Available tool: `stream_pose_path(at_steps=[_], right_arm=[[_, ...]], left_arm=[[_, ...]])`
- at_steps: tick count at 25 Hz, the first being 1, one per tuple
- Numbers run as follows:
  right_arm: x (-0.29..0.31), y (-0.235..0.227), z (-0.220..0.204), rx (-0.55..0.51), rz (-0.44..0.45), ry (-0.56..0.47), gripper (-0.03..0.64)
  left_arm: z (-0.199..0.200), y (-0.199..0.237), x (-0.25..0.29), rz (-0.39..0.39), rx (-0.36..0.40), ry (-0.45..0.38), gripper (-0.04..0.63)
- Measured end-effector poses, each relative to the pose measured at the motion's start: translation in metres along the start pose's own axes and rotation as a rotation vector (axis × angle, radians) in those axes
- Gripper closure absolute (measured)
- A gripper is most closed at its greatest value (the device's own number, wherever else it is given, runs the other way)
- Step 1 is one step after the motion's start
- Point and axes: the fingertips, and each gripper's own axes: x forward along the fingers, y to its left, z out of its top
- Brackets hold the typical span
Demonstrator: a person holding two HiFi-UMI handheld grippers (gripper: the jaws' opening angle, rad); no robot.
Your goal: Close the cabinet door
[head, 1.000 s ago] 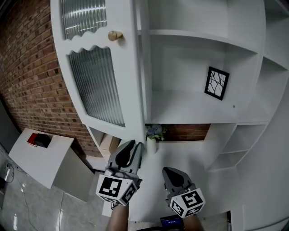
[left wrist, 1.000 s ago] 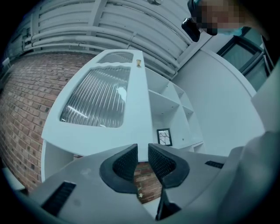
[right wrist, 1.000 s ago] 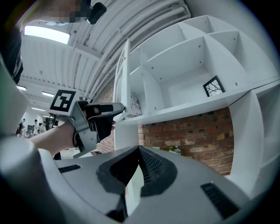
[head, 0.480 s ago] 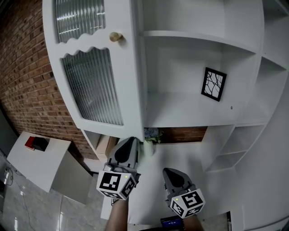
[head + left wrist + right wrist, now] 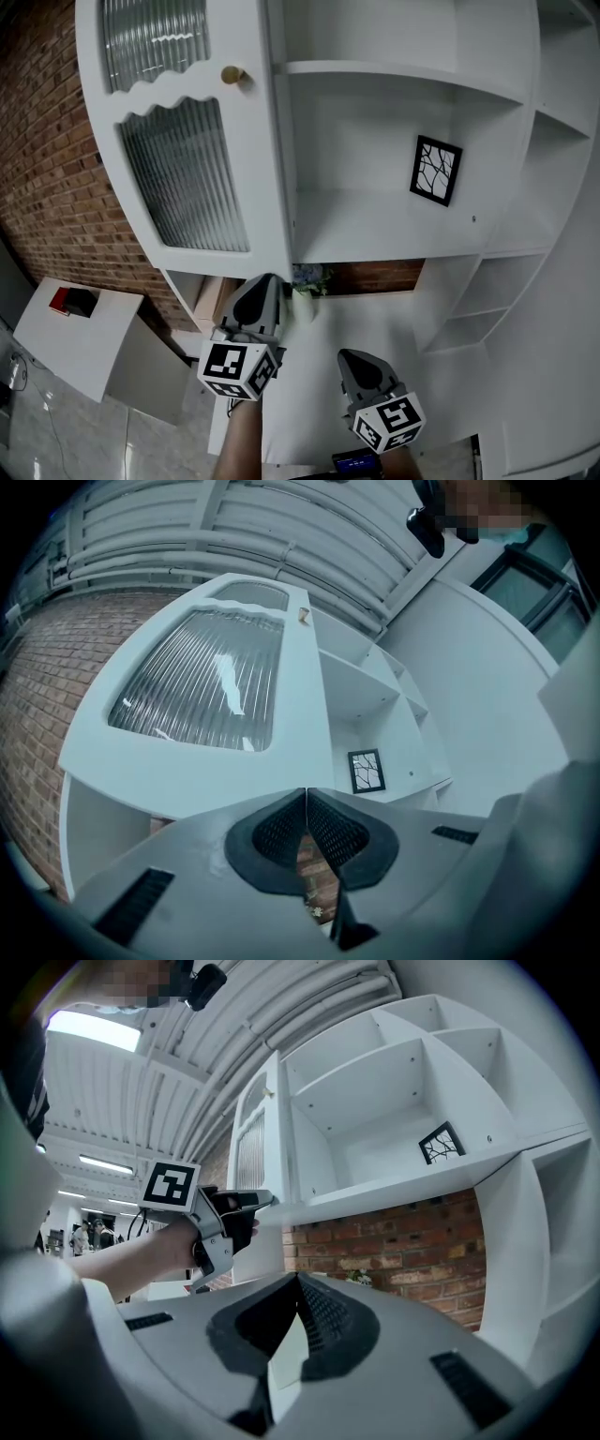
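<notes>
Left hand-held gripper is seen with its jaws brought together on nothing, having just been closing; a second ago they were spread apart. It is held just under the lower corner of the cabinet door, though contact cannot be made out. The door is swung open at the left of the white shelves, with its knob near the top, and is seen slightly further left in the head view than before. Right hand-held gripper is kept lower and apart from the door, its jaws met at the tips around nothing, as before.
</notes>
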Motion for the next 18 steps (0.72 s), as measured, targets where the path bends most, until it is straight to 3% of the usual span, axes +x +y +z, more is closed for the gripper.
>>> stream_pose_path(at_steps=[11,18], right_arm=[[-0.023,-0.002,-0.003,-0.001,-0.048,0.005,0.615],[-0.041,0.004,0.003,0.056,-0.079,-0.053,0.615]], left_arm=[[0.000,-0.003,-0.002,0.023,-0.006,0.033,0.578],[-0.007,-0.029,-0.044,-0.035,-0.063,0.051,0.578]])
